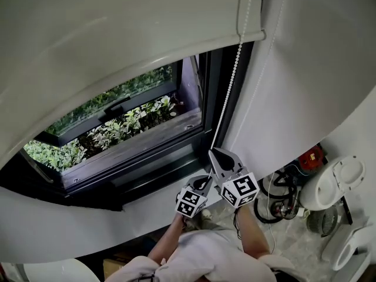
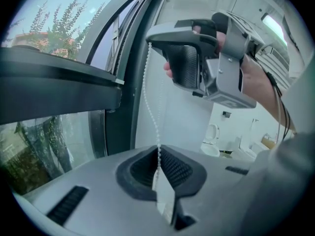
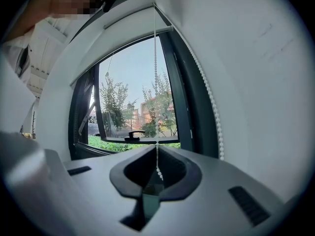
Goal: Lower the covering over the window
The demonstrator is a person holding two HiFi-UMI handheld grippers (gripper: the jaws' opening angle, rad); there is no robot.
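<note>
Roller blind (image 1: 117,34): partly lowered, hem bar crossing the window (image 1: 129,128) from 9 to 1 o'clock. Bead chain (image 1: 230,87): hanging at 1 o'clock (beside the frame). Left tool (image 2: 158,156), right tool (image 3: 157,161): each clamped on bead chain, right at 12 o'clock of left

Bathroom: toilet (image 2: 211,149) near window (image 1: 132,125)

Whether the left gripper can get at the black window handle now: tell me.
Probably not yet. The left gripper is shut on the bead chain, and the window handle sits out on the sash swung outward. Letting go comes first.
</note>
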